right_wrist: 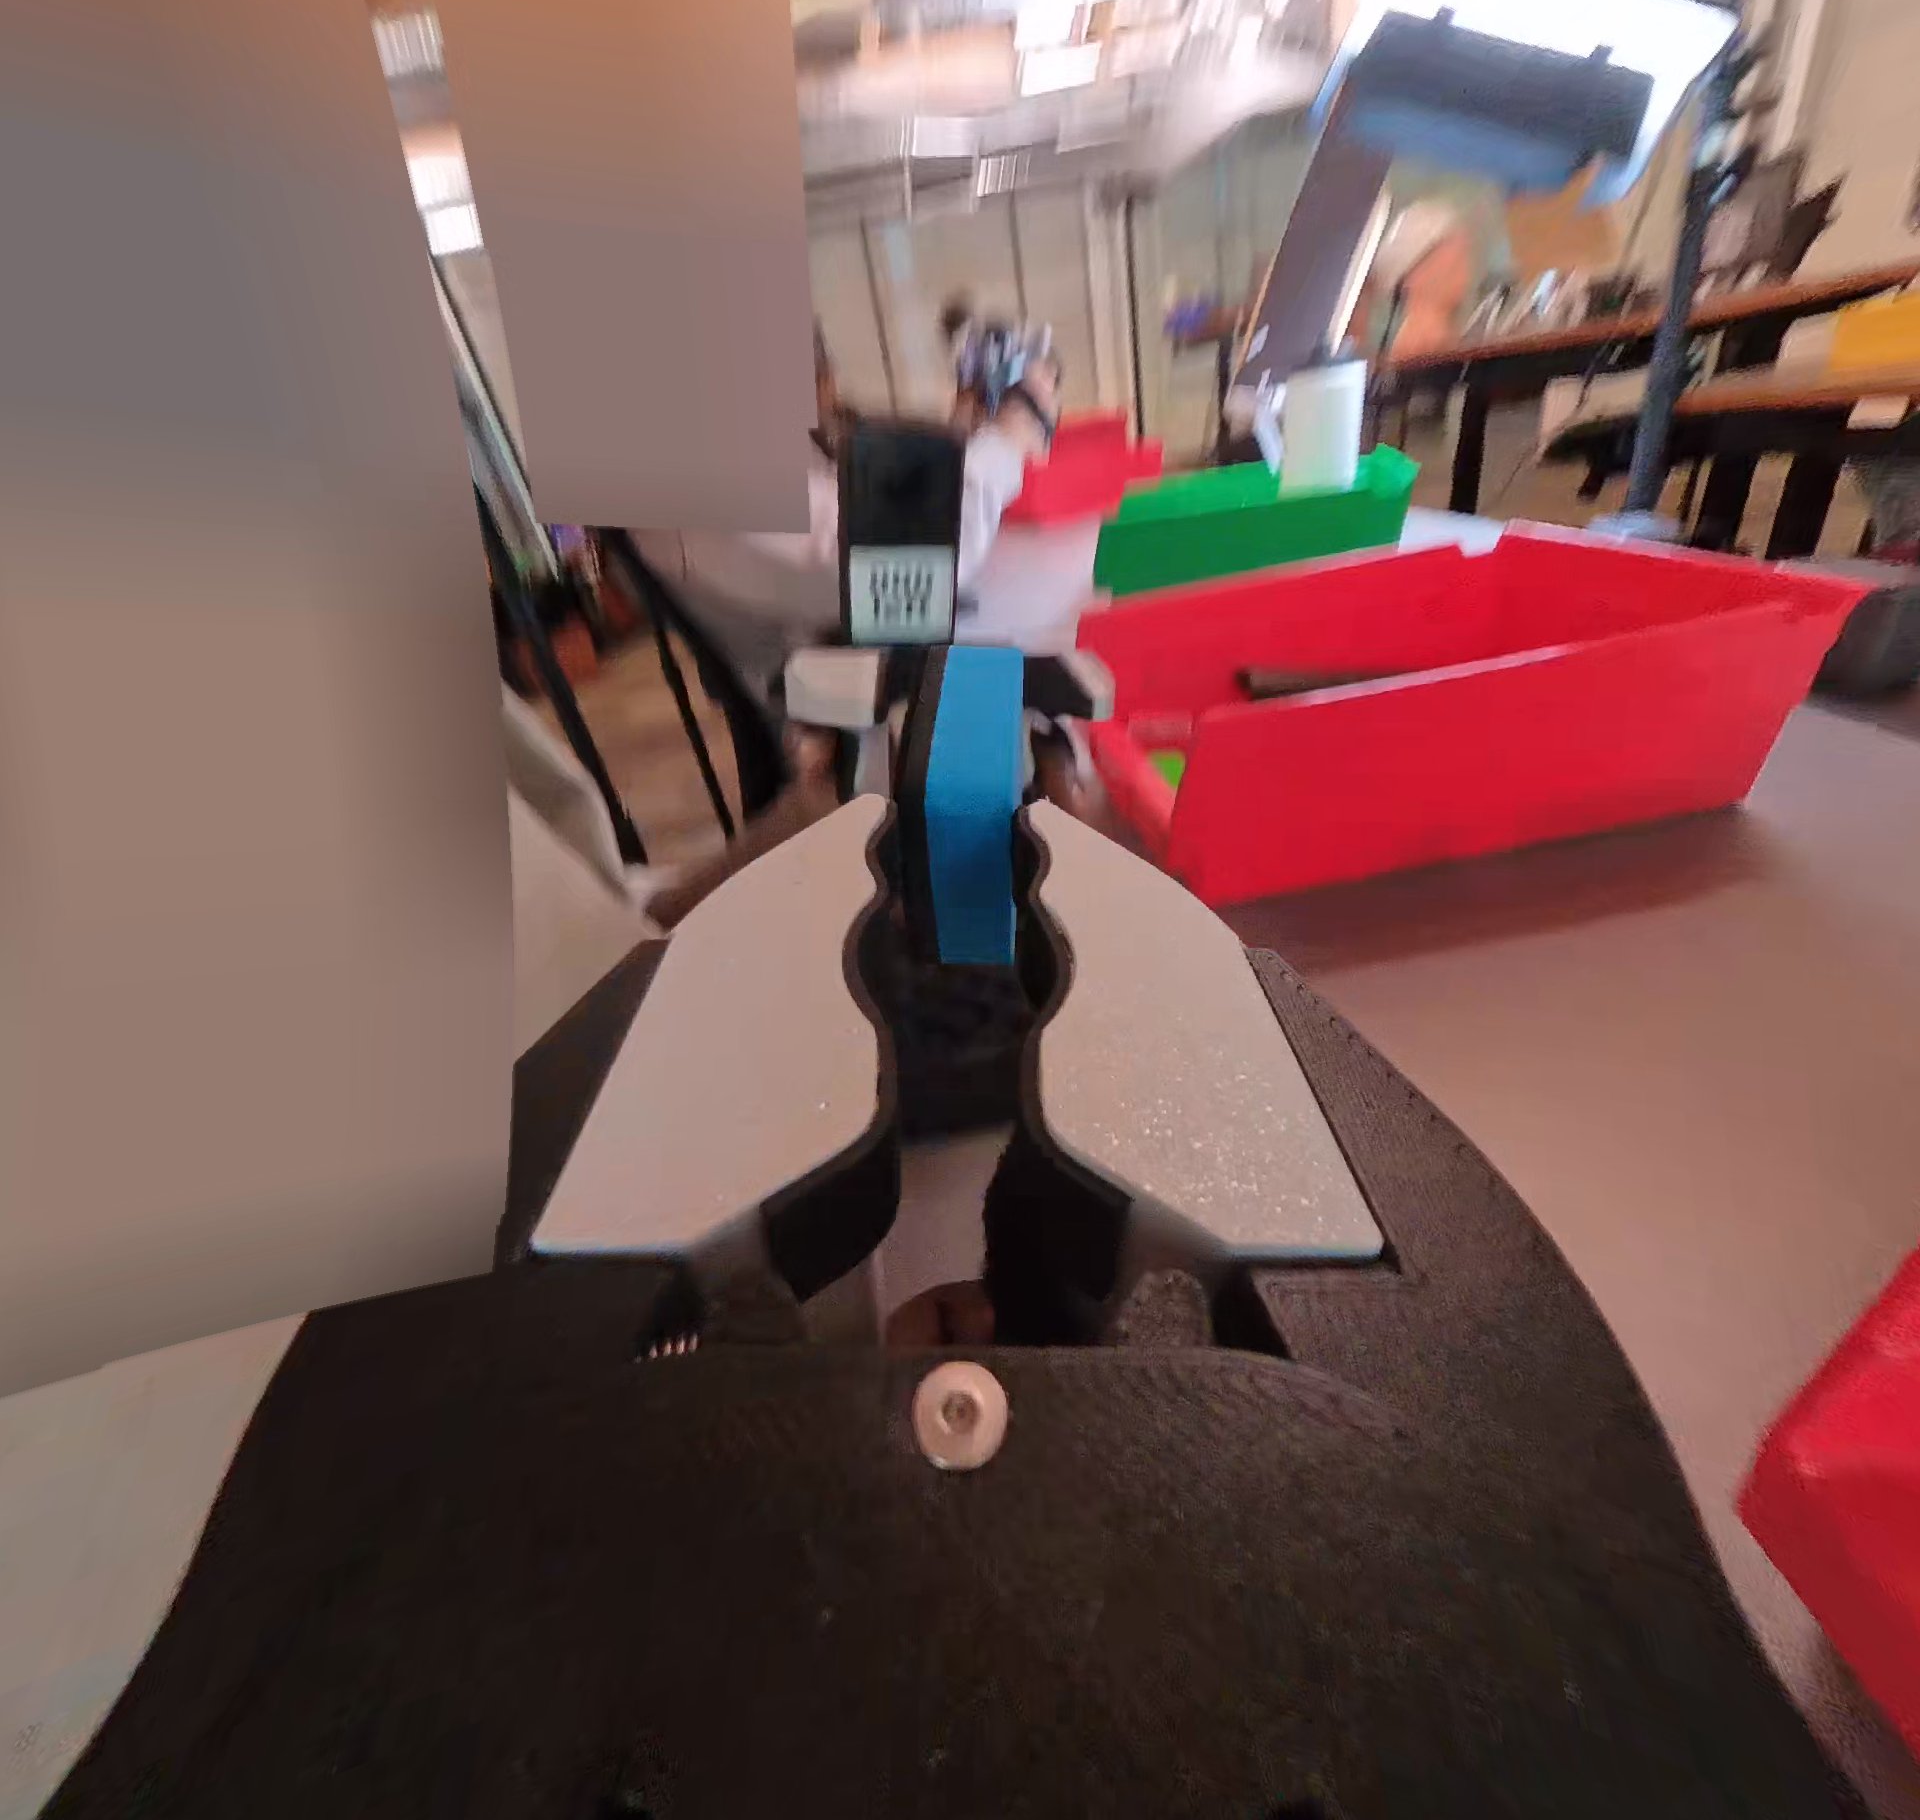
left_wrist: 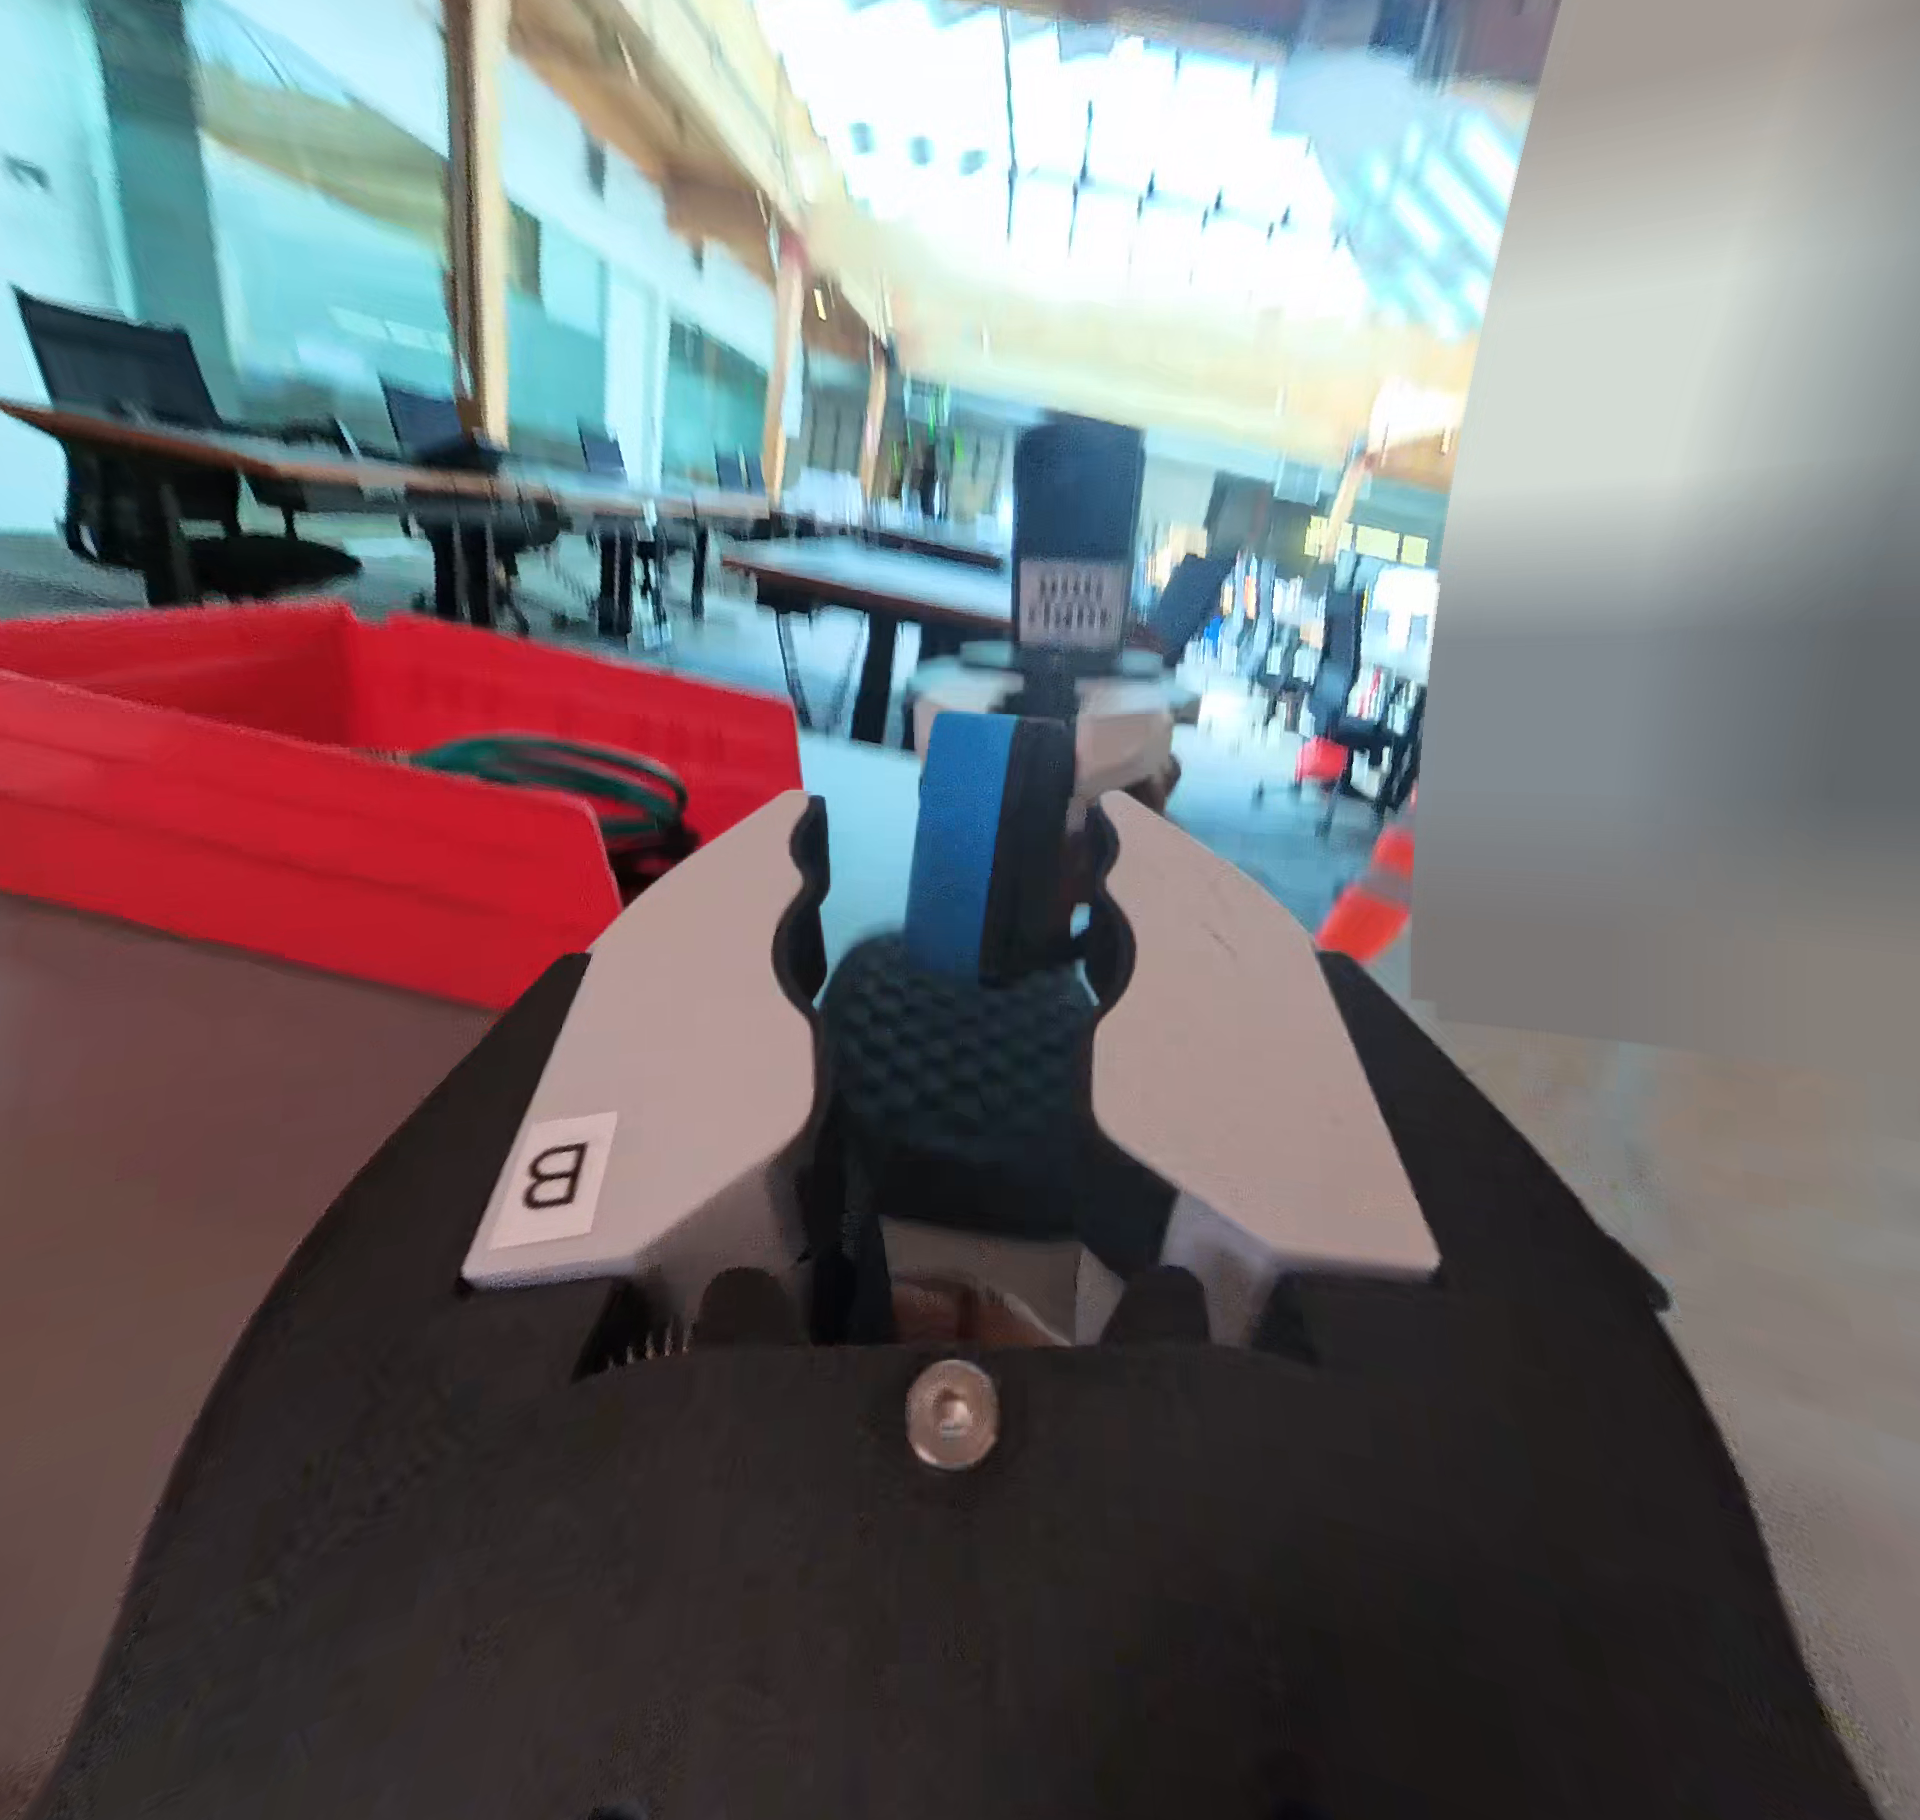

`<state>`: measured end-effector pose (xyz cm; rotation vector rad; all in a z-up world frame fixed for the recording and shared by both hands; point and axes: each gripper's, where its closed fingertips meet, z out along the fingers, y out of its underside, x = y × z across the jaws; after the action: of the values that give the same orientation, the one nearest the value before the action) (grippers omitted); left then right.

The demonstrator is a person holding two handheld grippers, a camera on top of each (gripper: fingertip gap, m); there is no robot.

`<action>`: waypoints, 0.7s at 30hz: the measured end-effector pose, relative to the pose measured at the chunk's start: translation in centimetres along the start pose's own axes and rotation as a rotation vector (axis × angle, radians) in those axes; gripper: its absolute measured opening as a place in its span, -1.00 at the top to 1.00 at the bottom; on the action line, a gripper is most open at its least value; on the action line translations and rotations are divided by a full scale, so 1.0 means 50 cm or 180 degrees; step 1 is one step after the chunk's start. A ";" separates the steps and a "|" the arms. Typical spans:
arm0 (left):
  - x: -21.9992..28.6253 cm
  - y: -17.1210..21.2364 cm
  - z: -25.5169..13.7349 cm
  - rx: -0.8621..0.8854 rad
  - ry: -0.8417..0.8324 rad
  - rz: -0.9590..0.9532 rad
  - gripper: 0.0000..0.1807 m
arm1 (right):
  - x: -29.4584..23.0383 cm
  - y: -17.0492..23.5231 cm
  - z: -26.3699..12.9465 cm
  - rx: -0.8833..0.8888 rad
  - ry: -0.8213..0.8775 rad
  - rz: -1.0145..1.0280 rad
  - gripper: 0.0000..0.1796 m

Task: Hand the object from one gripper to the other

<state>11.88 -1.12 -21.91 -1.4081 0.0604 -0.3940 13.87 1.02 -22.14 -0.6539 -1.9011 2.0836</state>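
A flat blue-and-black foam block (left_wrist: 961, 835) stands on edge in the air between my two grippers, which face each other. In the left wrist view my left gripper (left_wrist: 956, 820) has its jaws spread on both sides of the block, with a gap on the blue side. A black dimpled part (left_wrist: 956, 1064) lies between its fingers. The right gripper (left_wrist: 1049, 700) shows just behind the block. In the right wrist view my right gripper (right_wrist: 956, 820) is shut on the block (right_wrist: 971, 835). The left gripper's grey fingers (right_wrist: 831, 695) stand wide apart beyond it.
A red bin (left_wrist: 312, 825) holding a green cable (left_wrist: 561, 773) sits left on the brown table (left_wrist: 208, 1095). In the right wrist view, a red bin (right_wrist: 1455, 731), a green bin (right_wrist: 1247, 523) and another red bin (right_wrist: 1849, 1458) stand on the table (right_wrist: 1558, 1043).
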 end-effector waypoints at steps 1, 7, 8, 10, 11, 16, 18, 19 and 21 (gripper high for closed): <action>0.006 0.015 -0.004 -0.0233 0.0034 0.0085 0.48 | -0.007 0.015 -0.002 -0.0219 -0.0008 -0.0096 0.77; 0.040 0.055 -0.008 -0.0703 0.0263 0.0270 0.48 | -0.032 0.055 -0.002 -0.0704 -0.0165 -0.0278 0.78; 0.041 0.057 -0.006 -0.0718 0.0276 0.0264 0.48 | -0.033 0.056 -0.002 -0.0713 -0.0187 -0.0271 0.78; 0.043 0.060 -0.003 -0.0738 0.0304 0.0252 0.49 | -0.033 0.058 -0.001 -0.0720 -0.0212 -0.0250 0.78; 0.046 0.061 -0.002 -0.0731 0.0336 0.0239 0.52 | -0.033 0.060 -0.002 -0.0735 -0.0219 -0.0244 0.78; 0.057 0.067 0.008 -0.0732 0.0436 0.0216 0.75 | -0.039 0.067 -0.002 -0.0799 -0.0282 -0.0248 0.78; 0.055 0.064 0.009 -0.0699 0.0428 0.0213 0.75 | -0.039 0.065 -0.002 -0.0784 -0.0277 -0.0250 0.78; 0.053 0.060 0.010 -0.0647 0.0408 0.0199 0.76 | -0.036 0.061 -0.001 -0.0746 -0.0253 -0.0255 0.78; 0.042 0.040 0.011 -0.0406 0.0299 0.0157 0.76 | -0.025 0.039 0.002 -0.0505 -0.0131 -0.0283 0.77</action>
<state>14.43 -1.01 -23.33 -1.5102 0.1995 -0.4213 15.13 0.12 -23.87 -0.5520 -2.0943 1.9215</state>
